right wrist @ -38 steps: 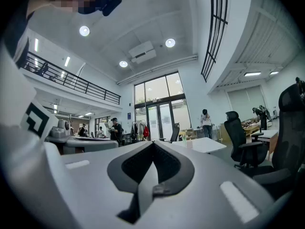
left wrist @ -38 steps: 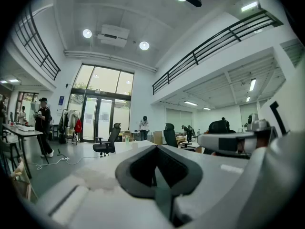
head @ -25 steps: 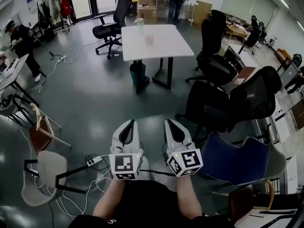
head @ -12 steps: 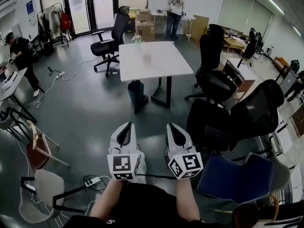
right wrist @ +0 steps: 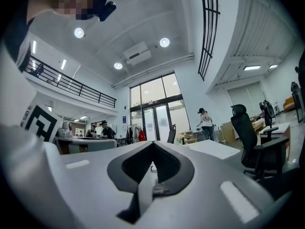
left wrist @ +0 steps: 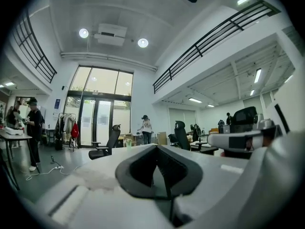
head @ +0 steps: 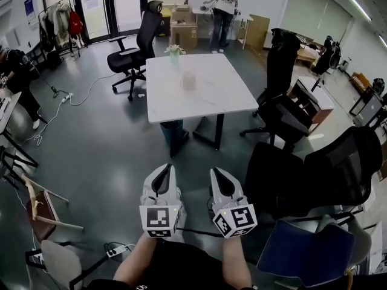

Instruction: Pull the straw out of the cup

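Two grippers, the left gripper (head: 162, 177) and the right gripper (head: 221, 180), are held side by side above the floor, well short of the table (head: 205, 104). Both sets of fingers are pressed together with nothing between them. The cup (head: 189, 81) stands on the table, toward its far half; the straw is too blurred to make out. A plant (head: 175, 52) stands at the table's far edge. A person (head: 224, 2) stands beyond the table.

Pale cup (head: 189, 81) upright near the middle of the white table (head: 227, 98), straw indiscernible.
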Available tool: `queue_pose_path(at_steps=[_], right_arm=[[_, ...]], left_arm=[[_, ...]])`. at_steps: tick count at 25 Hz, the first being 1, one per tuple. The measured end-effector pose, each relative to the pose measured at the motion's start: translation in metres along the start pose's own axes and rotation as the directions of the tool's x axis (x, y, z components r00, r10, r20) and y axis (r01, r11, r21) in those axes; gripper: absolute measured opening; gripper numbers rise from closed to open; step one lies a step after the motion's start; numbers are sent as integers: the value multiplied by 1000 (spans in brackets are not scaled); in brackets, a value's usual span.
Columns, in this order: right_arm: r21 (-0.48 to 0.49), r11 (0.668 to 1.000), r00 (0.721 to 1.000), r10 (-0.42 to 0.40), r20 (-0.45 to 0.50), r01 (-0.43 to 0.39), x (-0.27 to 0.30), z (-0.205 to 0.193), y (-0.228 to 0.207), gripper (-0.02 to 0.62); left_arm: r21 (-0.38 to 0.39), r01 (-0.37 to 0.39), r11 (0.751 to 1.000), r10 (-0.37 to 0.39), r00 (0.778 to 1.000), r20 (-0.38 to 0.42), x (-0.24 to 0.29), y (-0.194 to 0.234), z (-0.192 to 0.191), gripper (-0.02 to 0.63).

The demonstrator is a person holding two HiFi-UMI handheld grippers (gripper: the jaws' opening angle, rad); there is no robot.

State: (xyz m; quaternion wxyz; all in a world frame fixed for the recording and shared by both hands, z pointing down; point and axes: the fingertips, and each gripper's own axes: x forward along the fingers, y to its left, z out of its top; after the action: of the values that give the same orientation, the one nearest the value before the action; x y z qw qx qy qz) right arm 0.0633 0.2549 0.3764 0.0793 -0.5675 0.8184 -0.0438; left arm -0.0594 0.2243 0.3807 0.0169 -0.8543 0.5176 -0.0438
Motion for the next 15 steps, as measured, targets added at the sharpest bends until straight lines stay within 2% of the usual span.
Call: queue_pose_path(at_steps=[4, 8, 11, 15], right_arm=[[42, 999, 999, 0, -34, 1, 82, -19, -28, 2], [43, 999, 997, 26, -73, -22, 169, -36, -46, 2], [21, 999, 995, 33, -92, -31, 233, -35, -65, 2], [18, 999, 992, 32, -119, -30, 301, -27, -86, 2]], left_arm=[[15, 13, 1000, -13, 998, -57, 70, 37, -12, 2], [-5, 5, 1000, -5, 992, -124, 144, 82, -31, 2], [-19, 6, 1000, -8, 990, -140, 203, 108, -31, 2], [-83, 10, 997, -23, 987, -161, 269, 134, -23, 2]])
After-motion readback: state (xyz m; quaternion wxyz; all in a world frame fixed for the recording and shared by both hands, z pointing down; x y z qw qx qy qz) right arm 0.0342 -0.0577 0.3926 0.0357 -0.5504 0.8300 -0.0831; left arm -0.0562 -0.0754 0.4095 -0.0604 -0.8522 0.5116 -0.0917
